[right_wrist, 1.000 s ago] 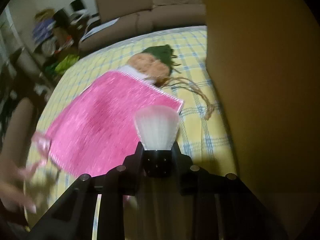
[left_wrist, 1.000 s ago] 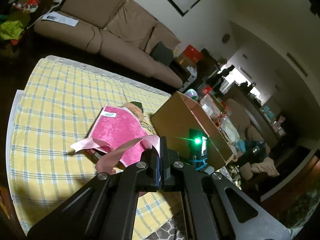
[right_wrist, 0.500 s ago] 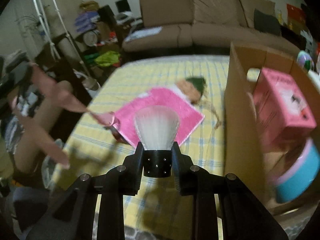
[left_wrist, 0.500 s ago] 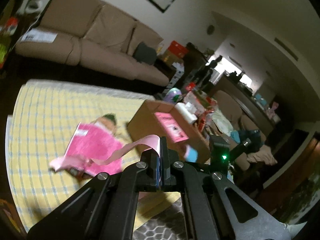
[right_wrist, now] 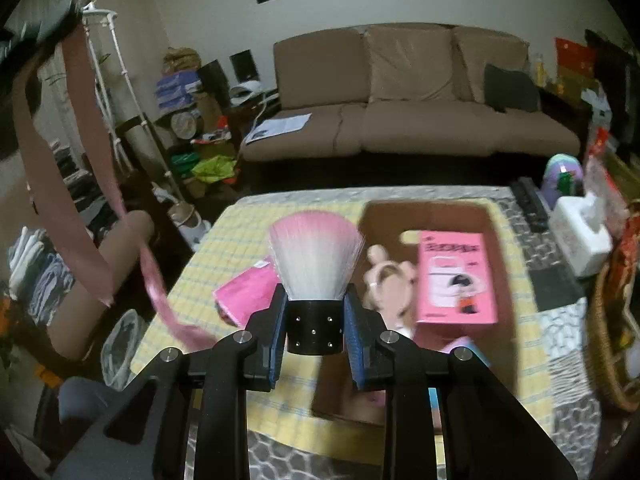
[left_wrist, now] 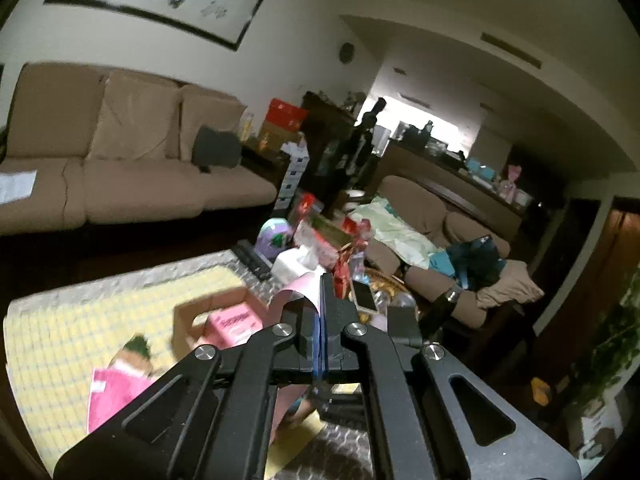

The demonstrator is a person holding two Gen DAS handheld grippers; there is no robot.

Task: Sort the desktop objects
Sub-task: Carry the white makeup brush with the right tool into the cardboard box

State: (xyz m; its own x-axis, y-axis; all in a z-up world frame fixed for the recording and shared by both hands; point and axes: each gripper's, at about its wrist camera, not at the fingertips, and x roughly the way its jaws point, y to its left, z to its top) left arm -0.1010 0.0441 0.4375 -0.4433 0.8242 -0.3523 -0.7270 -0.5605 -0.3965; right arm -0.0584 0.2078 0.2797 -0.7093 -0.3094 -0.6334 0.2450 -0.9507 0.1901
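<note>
My left claw (left_wrist: 322, 316) is pressed together on the pink ribbon (right_wrist: 72, 184), which loops over its tip and, in the right wrist view, trails down in a long slack curl well to the left of my right claw (right_wrist: 314, 328). My right claw pinches the black base of the pink-tipped brush (right_wrist: 314, 256), bristles pointing away from me. Below and ahead of the right claw sits the open cardboard box (right_wrist: 424, 208) on the yellow checked desk (right_wrist: 224, 248), already holding a pink carton (right_wrist: 456, 276) and a pale doll (right_wrist: 386, 284). The pink notebook (right_wrist: 248, 292) lies on the desk just left of the box, below my brush. Risks as I judge them: the ribbon's free tail hangs low and loose, so a sweep toward the box could drag it across the notebook or snag it on the box wall. The brush grip is on a smooth round base; a tilt could let it slip. Both views are blurred, so clearances are uncertain.
</note>
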